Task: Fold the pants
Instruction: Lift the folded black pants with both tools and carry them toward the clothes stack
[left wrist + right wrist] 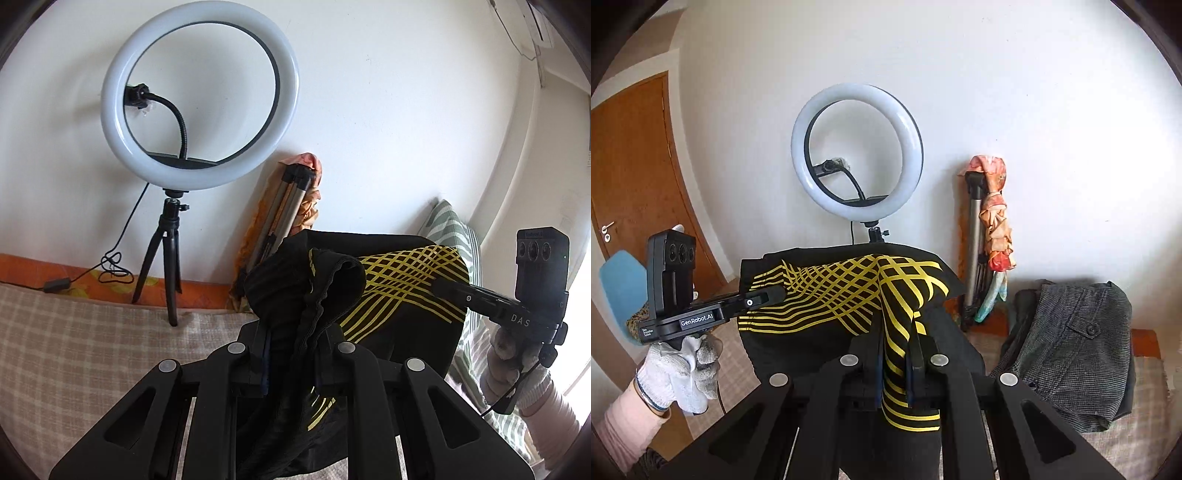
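Plainly, "GenRobot.AI" marks the left tongs point(777, 293) gripping the pants point(849, 291).

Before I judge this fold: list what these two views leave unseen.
- Pants: legs and hem run below the frame edge in both wrist views.
- Left gripper: pads buried in black cloth, left view.
- Right gripper: pads covered by striped cloth, right view.
- Ring light: its tripod sits behind the pants, right view.
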{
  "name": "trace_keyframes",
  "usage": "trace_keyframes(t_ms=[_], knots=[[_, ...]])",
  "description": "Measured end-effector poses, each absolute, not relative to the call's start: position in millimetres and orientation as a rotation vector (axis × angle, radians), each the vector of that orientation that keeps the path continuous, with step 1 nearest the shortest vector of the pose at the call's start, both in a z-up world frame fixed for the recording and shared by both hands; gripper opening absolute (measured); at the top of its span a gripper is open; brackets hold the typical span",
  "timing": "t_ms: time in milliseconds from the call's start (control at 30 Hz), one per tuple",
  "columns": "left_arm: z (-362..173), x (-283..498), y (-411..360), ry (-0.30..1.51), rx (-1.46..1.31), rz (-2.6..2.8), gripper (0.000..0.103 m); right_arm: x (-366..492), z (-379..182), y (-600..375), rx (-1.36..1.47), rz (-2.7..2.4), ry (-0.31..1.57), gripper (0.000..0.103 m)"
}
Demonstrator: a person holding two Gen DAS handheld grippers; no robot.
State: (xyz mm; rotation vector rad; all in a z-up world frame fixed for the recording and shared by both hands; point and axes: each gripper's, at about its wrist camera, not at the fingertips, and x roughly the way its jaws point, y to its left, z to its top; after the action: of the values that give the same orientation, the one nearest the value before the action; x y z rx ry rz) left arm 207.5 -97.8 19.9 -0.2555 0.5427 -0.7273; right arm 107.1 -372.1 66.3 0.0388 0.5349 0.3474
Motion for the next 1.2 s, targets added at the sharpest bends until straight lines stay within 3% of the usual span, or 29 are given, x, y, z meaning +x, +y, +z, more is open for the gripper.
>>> trace_keyframes(t_ms=[667,1200], knots=[[22.3,249.8,-291.0,0.554,-0.173,-0.878,0.014,146.7,74.6,-570.1,0.043,0.176,0.543,0.006],[-39.8,337.5,-363.0,0.674,-0.149,-0.793,0.014,261.7,-13.0,-631.0,-0.019,0.094,0.694,0.006]])
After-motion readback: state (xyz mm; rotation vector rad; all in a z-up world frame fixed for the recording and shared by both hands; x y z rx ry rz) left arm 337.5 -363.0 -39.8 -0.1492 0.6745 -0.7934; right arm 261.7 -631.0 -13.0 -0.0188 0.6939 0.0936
